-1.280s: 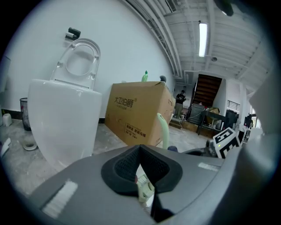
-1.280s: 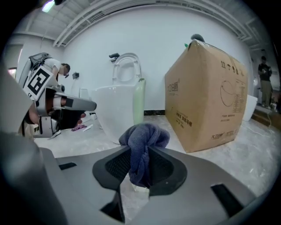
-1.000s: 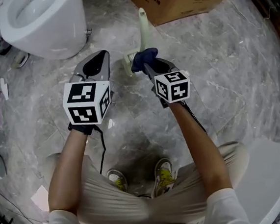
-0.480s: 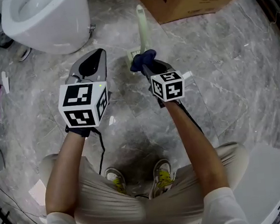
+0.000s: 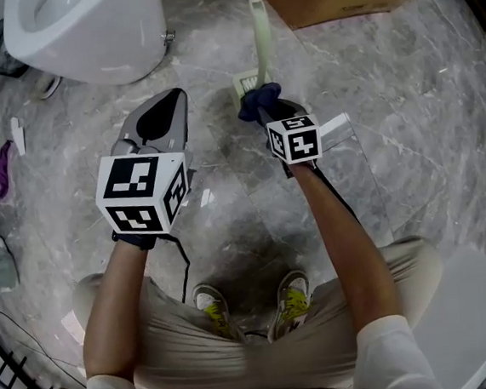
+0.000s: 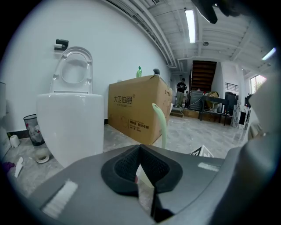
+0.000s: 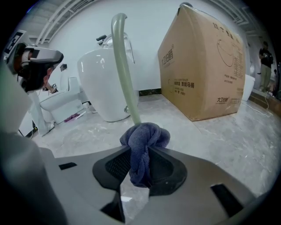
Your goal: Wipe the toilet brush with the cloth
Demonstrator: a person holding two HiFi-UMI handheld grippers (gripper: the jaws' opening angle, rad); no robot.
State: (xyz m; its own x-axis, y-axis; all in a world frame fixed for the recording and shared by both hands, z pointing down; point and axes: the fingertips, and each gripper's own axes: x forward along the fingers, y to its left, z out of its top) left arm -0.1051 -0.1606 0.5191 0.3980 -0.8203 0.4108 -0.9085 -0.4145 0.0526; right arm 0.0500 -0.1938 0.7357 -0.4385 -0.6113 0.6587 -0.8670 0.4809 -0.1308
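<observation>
On the marble floor point(image 5: 408, 131) right of the toilet point(image 5: 91, 33), we clamp the blue cloth point(image 7: 142, 145) in our right gripper point(image 7: 148, 169) against the toilet brush point(image 7: 125, 70); our left gripper point(image 6: 139, 149) is closed, empty.

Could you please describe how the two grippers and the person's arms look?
The left gripper and right gripper each have a grey tapered body, black textured pads inside the jaws and a white cube with black square markers. A black cable trails from each. The person wears short white sleeves.
</observation>
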